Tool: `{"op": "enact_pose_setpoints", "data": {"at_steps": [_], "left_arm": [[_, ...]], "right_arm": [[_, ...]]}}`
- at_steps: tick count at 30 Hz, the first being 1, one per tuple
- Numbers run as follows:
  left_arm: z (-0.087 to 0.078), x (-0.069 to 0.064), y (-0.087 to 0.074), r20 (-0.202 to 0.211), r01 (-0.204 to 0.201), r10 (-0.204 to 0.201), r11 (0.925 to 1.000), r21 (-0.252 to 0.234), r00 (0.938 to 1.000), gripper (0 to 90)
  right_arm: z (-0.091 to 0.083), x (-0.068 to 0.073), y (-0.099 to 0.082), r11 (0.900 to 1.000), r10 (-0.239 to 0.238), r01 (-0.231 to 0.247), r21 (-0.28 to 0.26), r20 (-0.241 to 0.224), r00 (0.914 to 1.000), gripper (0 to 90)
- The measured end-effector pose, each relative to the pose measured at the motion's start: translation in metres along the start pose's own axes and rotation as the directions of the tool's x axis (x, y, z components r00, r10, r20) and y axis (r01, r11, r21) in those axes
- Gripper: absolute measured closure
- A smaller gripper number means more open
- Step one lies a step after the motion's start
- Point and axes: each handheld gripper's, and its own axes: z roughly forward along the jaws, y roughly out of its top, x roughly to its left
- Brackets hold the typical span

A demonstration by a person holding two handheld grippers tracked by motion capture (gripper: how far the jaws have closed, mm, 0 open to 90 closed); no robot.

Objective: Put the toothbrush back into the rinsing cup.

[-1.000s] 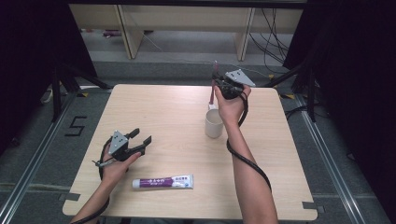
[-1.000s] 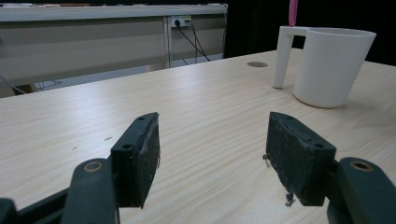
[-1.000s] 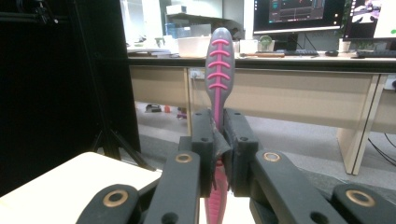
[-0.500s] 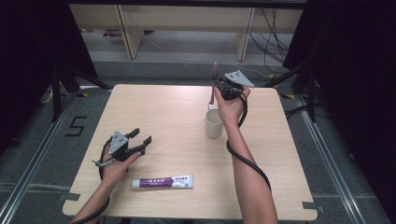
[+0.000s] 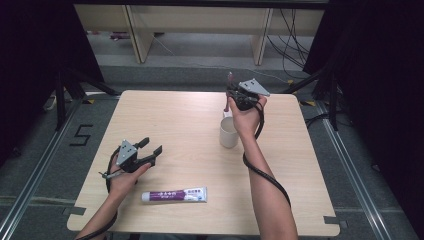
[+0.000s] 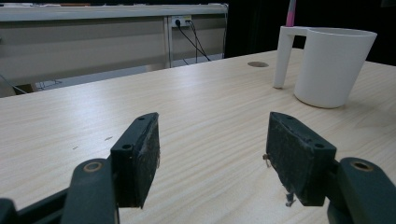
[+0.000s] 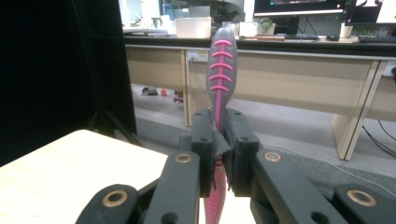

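My right gripper is raised above the white mug and is shut on a grey and pink toothbrush, whose handle sticks up past the pads in the right gripper view. Its lower end hangs toward the mug. My left gripper rests low over the near left of the table, open, with nothing between its pads. The mug stands ahead of it to the right in the left gripper view. A purple and white toothpaste tube lies flat near the front edge.
Beyond the table's far edge are a light wooden bench and loose cables on the floor. Dark curtains stand on both sides. A cable hole is in the tabletop behind the mug.
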Motion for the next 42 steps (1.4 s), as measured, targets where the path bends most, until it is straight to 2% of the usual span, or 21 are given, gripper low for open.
{"op": "enact_pose_setpoints", "data": {"at_steps": [1, 3, 4, 5, 6, 10, 12, 14, 15, 17, 18, 19, 29, 32, 34, 35, 36, 37, 38, 39, 42], "left_arm": [[0.0, 0.0, 0.0, -0.002, 0.0, 0.0, 1.0, 0.003, 1.0, 35.0], [0.0, 0.0, 0.0, -0.002, 0.001, -0.001, 1.0, 0.003, 1.0, 35.1], [0.0, 0.0, 0.0, -0.002, 0.002, -0.002, 1.0, 0.003, 1.0, 35.0], [0.0, 0.0, 0.0, -0.002, 0.002, -0.002, 1.0, 0.003, 1.0, 35.0], [0.0, 0.0, 0.0, -0.002, 0.002, -0.002, 1.0, 0.003, 1.0, 35.0], [0.0, 0.0, 0.0, -0.002, 0.002, -0.002, 1.0, 0.003, 1.0, 35.0], [0.0, 0.0, 0.0, -0.002, 0.002, -0.002, 1.0, 0.003, 1.0, 35.0], [0.0, 0.0, 0.0, -0.003, 0.002, -0.002, 1.0, 0.004, 1.0, 35.0], [0.0, 0.0, 0.0, -0.003, 0.002, -0.002, 1.0, 0.005, 1.0, 35.0], [0.0, 0.0, 0.0, -0.002, 0.0, 0.0, 1.0, 0.005, 1.0, 35.0], [0.0, 0.0, 0.0, -0.002, 0.0, 0.0, 1.0, 0.005, 1.0, 35.0], [0.0, 0.0, 0.0, -0.002, 0.0, 0.0, 1.0, 0.004, 1.0, 35.0], [0.0, 0.0, 0.0, -0.003, 0.002, -0.002, 1.0, 0.005, 1.0, 35.0], [0.0, 0.0, 0.0, -0.002, 0.0, 0.0, 1.0, 0.006, 1.0, 34.8], [0.0, 0.0, 0.0, -0.003, 0.0, 0.0, 1.0, 0.006, 1.0, 34.9], [0.0, 0.0, 0.0, -0.003, 0.0, 0.0, 1.0, 0.005, 1.0, 34.9], [0.0, 0.0, 0.0, -0.003, 0.0, 0.0, 1.0, 0.006, 1.0, 34.9], [0.0, 0.0, 0.0, -0.003, 0.0, 0.0, 1.0, 0.006, 1.0, 34.9], [0.0, 0.0, 0.0, -0.003, 0.001, 0.0, 1.0, 0.005, 1.0, 34.9], [0.0, 0.0, 0.0, -0.003, 0.0, 0.0, 1.0, 0.005, 1.0, 34.9], [0.0, 0.0, 0.0, -0.003, 0.001, -0.001, 1.0, 0.005, 1.0, 34.9]], "right_arm": [[0.0, 0.0, -0.001, 1.0, -0.009, 0.009, -0.002, 0.007, 0.9999, 83.9], [0.0, 0.001, -0.002, 0.9999, 0.008, -0.008, 0.015, 0.006, 0.9999, 83.9], [0.001, 0.0, -0.003, 0.9998, -0.016, 0.016, 0.009, -0.002, 0.9999, 83.9], [0.0, 0.002, -0.004, 0.9998, 0.008, -0.008, 0.019, 0.004, 1.0, 83.9], [0.001, 0.001, -0.005, 0.9999, -0.009, 0.009, 0.011, -0.003, 1.0, 83.9], [0.001, 0.001, -0.007, 0.9993, 0.0, 0.0, 0.037, 0.002, 1.0, 83.9], [0.001, 0.0, -0.009, 0.9991, -0.014, 0.014, 0.04, 0.007, 0.9999, 83.9], [0.001, -0.001, -0.011, 0.9988, -0.012, 0.011, 0.048, 0.008, 0.9999, 83.9], [0.0, 0.0, -0.012, 0.9981, 0.005, -0.006, 0.061, 0.011, 0.9999, 83.9], [0.001, -0.002, -0.014, 0.998, -0.024, 0.024, 0.058, -0.002, 0.9997, 83.9], [-0.001, 0.001, -0.015, 0.9973, 0.011, -0.011, 0.073, 0.012, 0.9999, 83.9], [0.001, -0.001, -0.016, 0.9979, -0.015, 0.015, 0.064, 0.006, 0.9999, 83.9], [0.002, 0.001, -0.024, 0.9942, -0.011, 0.011, 0.107, 0.003, 0.9999, 83.9], [0.003, 0.0, -0.026, 0.9924, -0.032, 0.033, 0.118, -0.01, 0.9994, 83.9], [0.003, 0.001, -0.027, 0.9912, -0.018, 0.019, 0.131, -0.007, 0.9998, 83.9], [0.003, -0.001, -0.027, 0.9909, -0.039, 0.039, 0.129, -0.007, 0.9992, 83.9], [0.003, 0.001, -0.028, 0.9904, -0.019, 0.019, 0.137, -0.002, 0.9998, 83.9], [0.003, 0.001, -0.028, 0.9898, -0.018, 0.018, 0.141, -0.003, 0.9998, 83.9], [0.003, 0.0, -0.028, 0.9898, -0.037, 0.037, 0.138, -0.004, 0.9993, 83.9], [0.003, 0.001, -0.029, 0.9892, -0.009, 0.011, 0.146, -0.01, 0.9999, 83.9], [0.004, 0.001, -0.03, 0.9874, -0.013, 0.013, 0.158, -0.003, 0.9999, 83.9]]}}
